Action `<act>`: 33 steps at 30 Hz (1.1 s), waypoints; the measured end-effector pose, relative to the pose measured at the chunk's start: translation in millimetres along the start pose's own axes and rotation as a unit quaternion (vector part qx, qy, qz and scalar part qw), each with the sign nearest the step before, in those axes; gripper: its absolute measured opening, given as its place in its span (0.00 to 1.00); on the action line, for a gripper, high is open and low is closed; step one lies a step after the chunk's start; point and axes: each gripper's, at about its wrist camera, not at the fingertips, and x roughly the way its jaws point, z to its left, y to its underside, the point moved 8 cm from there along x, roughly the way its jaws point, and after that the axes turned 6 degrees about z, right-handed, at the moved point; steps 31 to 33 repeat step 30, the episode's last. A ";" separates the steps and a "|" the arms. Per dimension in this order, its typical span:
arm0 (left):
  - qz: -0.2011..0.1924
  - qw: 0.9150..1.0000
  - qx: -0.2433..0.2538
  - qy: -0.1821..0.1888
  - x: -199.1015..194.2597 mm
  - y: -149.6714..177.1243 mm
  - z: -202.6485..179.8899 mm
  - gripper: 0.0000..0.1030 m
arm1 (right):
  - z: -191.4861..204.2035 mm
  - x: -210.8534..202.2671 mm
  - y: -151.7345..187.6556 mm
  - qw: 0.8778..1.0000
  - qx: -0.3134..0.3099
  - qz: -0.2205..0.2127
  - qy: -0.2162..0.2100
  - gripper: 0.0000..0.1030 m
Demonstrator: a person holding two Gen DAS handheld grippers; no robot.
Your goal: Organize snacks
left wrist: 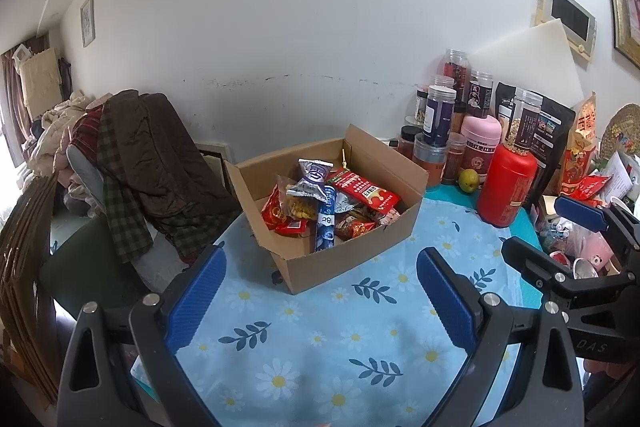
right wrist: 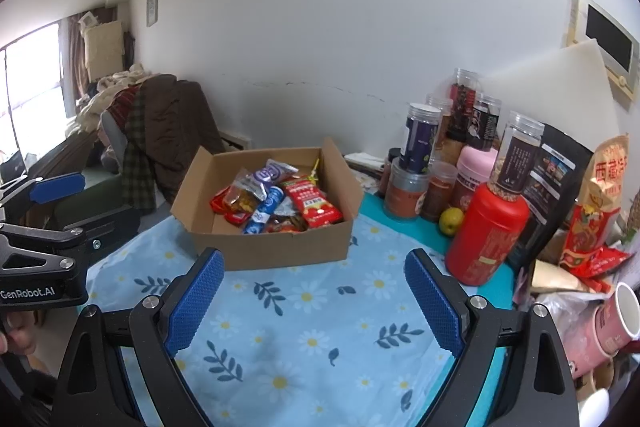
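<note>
The left tongs [left wrist: 316,297] hung spread and empty above the surface [left wrist: 360,327]. Ahead of them, toward the far edge, sat the cardboard box [left wrist: 352,259] holding snack packets [left wrist: 332,203]. The right tongs [right wrist: 314,301] were likewise spread, empty, short of the box.

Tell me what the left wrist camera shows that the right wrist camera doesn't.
Only the left wrist view shows the small pink plush toy with a panda face at the far right edge. Only the right wrist view shows the stacked pink paper cups, the bright window and a hand gripping the other tool. Both share the open brown cardboard box of snack packets, the tall red canister, the small yellow-green fruit and the blue daisy-print tablecloth.
</note>
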 end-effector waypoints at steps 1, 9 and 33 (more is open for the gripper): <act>0.000 1.000 -0.001 0.000 -0.1 0.0 0.2 0.95 | -0.5 0.1 -0.4 1.000 0.000 0.000 0.000 0.90; 0.000 1.000 0.001 0.000 -0.3 -0.1 0.8 0.95 | 3.3 -2.7 -2.5 1.000 -0.002 -0.004 -0.001 0.90; -0.004 1.000 -0.001 -0.005 -12.6 6.1 6.4 0.95 | 9.8 -9.1 -3.6 1.000 0.001 -0.011 -0.014 0.90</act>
